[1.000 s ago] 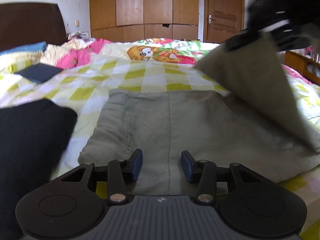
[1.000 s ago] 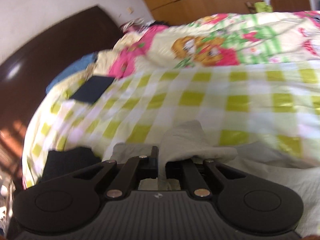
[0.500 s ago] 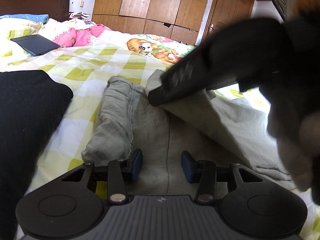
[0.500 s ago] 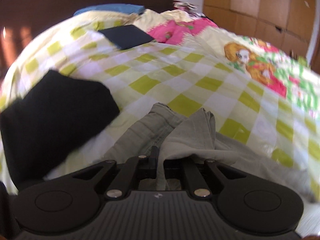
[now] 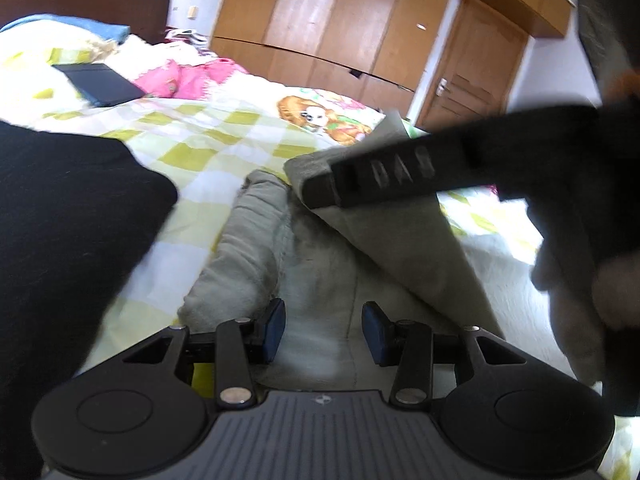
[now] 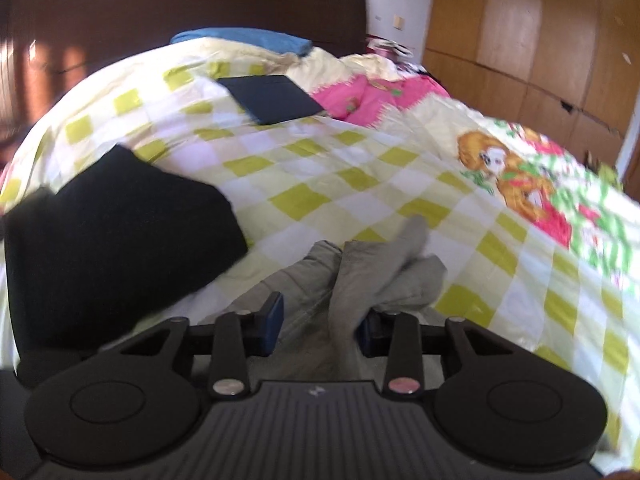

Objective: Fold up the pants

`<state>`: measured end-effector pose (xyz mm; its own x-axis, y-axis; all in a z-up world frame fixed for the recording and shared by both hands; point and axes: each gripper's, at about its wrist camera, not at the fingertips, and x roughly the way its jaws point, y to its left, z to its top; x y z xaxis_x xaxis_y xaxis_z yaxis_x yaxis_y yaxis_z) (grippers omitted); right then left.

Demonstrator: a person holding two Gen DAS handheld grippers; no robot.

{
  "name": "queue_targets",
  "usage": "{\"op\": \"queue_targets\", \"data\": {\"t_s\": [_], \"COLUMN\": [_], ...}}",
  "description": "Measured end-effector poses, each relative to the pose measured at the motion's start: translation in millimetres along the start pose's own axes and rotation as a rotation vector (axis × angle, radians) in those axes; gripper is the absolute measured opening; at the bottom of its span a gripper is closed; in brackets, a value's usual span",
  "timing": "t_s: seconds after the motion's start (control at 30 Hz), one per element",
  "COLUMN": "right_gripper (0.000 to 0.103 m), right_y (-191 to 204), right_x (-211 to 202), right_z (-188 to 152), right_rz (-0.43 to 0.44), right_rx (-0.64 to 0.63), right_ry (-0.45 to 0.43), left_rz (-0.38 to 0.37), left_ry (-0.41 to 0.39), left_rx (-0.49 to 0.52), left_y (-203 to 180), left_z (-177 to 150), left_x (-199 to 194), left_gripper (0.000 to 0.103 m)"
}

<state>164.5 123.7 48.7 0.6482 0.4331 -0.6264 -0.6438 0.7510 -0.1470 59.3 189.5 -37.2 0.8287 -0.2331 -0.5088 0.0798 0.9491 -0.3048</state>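
Grey-green pants [image 5: 316, 272] lie on the checked bedspread [image 5: 208, 140]. My left gripper [image 5: 323, 330] is open low over the near part of the pants, holding nothing. My right gripper [image 6: 320, 320] has its jaws open; a fold of the pants [image 6: 372, 276] lies between them, draped against the right pad, folded over toward the waistband end. In the left wrist view the right gripper [image 5: 320, 196] shows from the side, over the pants, with the lifted fold [image 5: 400, 240] hanging beneath it.
A folded black garment [image 6: 120, 232] lies on the bed left of the pants, also in the left wrist view [image 5: 60, 216]. A dark flat case [image 6: 272, 98] lies further up the bed. A cartoon quilt [image 6: 520, 176], headboard and wooden wardrobe are beyond.
My right gripper carried the pant leg leftward over the pants and has opened; it was shut on the fabric before. My left gripper stayed open in place.
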Motion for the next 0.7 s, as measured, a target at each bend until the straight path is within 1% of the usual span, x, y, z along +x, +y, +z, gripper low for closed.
{"op": "queue_targets", "data": {"t_s": [0.03, 0.07, 0.17, 0.23, 0.3, 0.4, 0.47, 0.53, 0.63, 0.7], "right_gripper": [0.027, 0.022, 0.023, 0.023, 0.023, 0.024, 0.027, 0.028, 0.028, 0.029], "right_y": [5.3, 12.0, 31.5, 32.2, 31.7, 27.2, 21.6, 20.7, 20.3, 24.8], "right_x": [0.4, 0.8, 2.4, 4.0, 3.6, -0.9, -2.7, 1.4, 9.0, 11.9], "right_z": [-1.7, -4.7, -15.8, -14.8, -13.0, -11.6, -12.4, -15.2, -14.6, -13.3], "right_rz": [0.007, 0.018, 0.014, 0.052, 0.065, 0.095, 0.097, 0.074, 0.107, 0.126], "right_rx": [-0.039, -0.087, -0.246, -0.232, -0.220, -0.177, -0.157, -0.177, -0.156, -0.170], "right_ry": [0.003, 0.007, 0.011, 0.021, 0.014, 0.016, 0.021, 0.036, 0.067, 0.073], "left_rz": [0.008, 0.016, 0.030, 0.037, 0.039, 0.042, 0.035, 0.033, 0.037, 0.038], "left_ry": [-0.004, -0.009, -0.028, -0.027, -0.041, -0.034, -0.037, -0.038, -0.019, -0.003], "left_rx": [-0.011, -0.021, -0.053, -0.054, -0.067, -0.098, -0.115, -0.128, -0.131, -0.130], "left_y": [1.6, 2.6, 5.3, 4.1, 5.3, 12.7, 15.3, 17.9, 20.1, 21.6], "left_z": [-0.2, -0.4, -4.7, -7.6, -7.5, -5.2, -5.2, -5.1, -3.6, -1.6], "left_x": [-1.6, -3.6, -14.1, -17.9, -20.5, -22.2, -27.4, -30.5, -29.8, -29.3], "left_gripper": [0.056, 0.056, 0.056, 0.056, 0.056, 0.056, 0.057, 0.058, 0.058, 0.058]}}
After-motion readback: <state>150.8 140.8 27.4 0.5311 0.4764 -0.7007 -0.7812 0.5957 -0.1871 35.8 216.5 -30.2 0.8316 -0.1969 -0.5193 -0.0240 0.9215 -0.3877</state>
